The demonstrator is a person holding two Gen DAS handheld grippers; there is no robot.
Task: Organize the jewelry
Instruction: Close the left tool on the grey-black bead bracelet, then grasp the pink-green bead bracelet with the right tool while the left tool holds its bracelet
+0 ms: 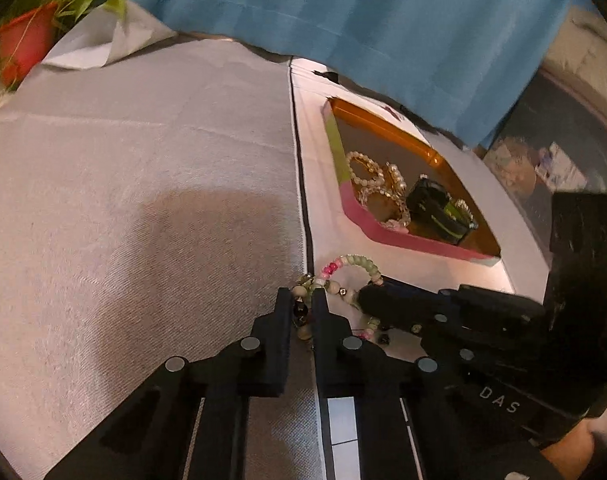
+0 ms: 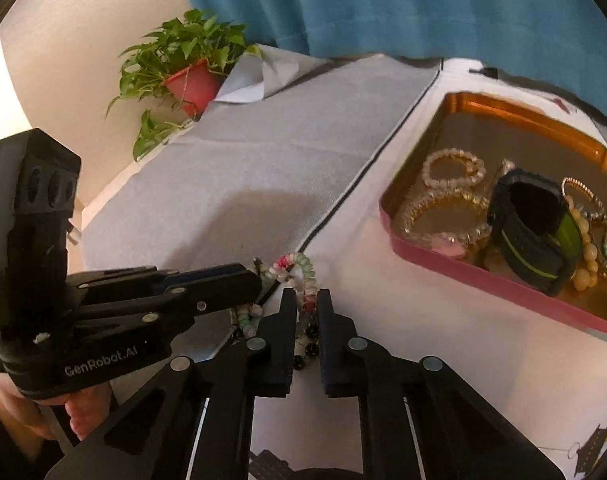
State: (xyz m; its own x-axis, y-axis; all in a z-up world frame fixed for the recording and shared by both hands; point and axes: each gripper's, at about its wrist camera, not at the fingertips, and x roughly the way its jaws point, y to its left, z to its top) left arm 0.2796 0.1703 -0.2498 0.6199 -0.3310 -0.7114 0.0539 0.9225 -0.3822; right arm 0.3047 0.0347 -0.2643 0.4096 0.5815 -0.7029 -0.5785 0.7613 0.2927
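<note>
**Jewelry sorting: one beaded string outstanding, both grippers engaged**

Item 1. Beaded necklace (image 1: 353, 276), pale green, pink and cream beads with a few dark ones. Location: on the white cloth (image 1: 327, 184), near the dark seam where it meets the grey cloth (image 1: 143, 200), just short of the tray. Not yet stowed. Whether it is one string or two tangled together cannot be told.

Item 2. Tray (image 2: 463, 270), pink outside, gold-orange inside. Contents already placed: pearl-like bracelets (image 2: 451, 170), a black strap with green stripe (image 2: 531, 232), gold and beaded bangles at the right edge. By this count most pieces appear sorted; the necklace looks to be the last one in view.

Item 3. Left gripper (image 1: 303, 304). Fingers drawn nearly together with beads and a dark pendant part pinched between them.

Item 4. Right gripper (image 2: 306, 300). Fingers narrowly set, closed around a green and pink run of the same string.

Item 5. Surroundings: blue curtain (image 2: 383, 8), potted plant (image 2: 191, 68) in a red pot at the table's far corner.

Markings. "GenRobot.AI" in white on the left gripper body, read from the right wrist view; "DAS" on the right gripper body, read from the left wrist view. No legible writing on tray or jewelry.
</note>
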